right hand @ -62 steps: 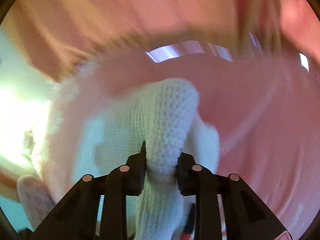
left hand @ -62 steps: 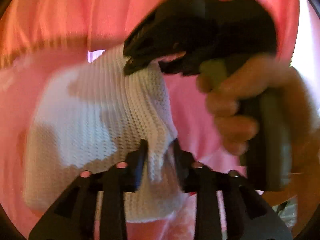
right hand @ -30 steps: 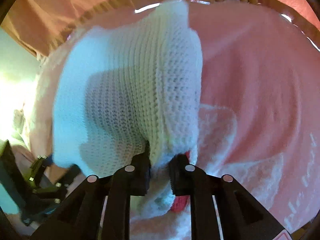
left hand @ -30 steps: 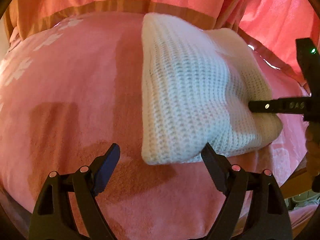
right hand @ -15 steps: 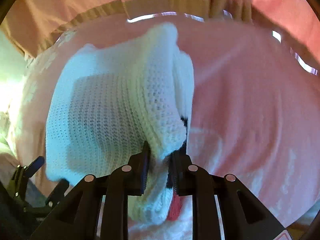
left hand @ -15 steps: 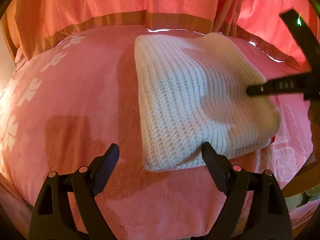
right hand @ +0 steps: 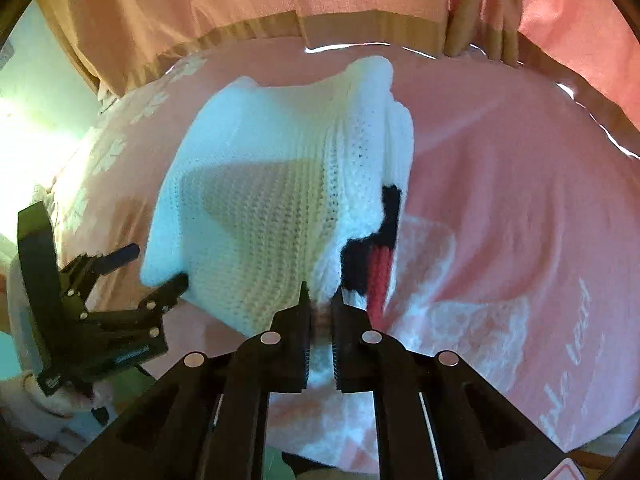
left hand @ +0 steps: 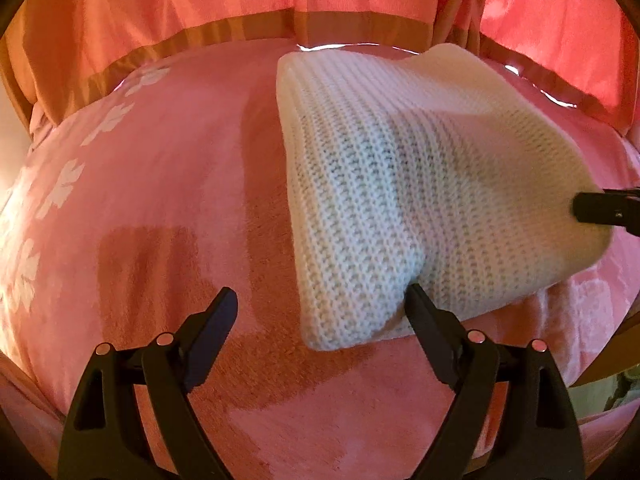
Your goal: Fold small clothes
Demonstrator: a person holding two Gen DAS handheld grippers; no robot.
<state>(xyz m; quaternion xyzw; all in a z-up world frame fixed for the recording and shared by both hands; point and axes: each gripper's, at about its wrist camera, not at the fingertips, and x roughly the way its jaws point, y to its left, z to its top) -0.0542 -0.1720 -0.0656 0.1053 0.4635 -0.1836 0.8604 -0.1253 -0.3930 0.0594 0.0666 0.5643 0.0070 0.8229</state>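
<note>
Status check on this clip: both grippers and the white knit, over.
Left gripper open, fingers straddling near corner of white knit. Right gripper shut on its edge. Knit folded, lying on pink blanket. Nothing in the way.

Bare blanket [left hand: 152, 200] left of sweater [left hand: 400, 184]

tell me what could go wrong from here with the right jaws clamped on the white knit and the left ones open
1. The right gripper pinches only the near edge of the folded white knit sweater; pulling back before release could drag the top layer and undo the fold.
2. The left gripper is open, one finger against the sweater's near corner; moving it forward may push that corner and skew the stack.
3. The pink blanket looks plush, so the sweater might catch and bunch if slid.
</note>
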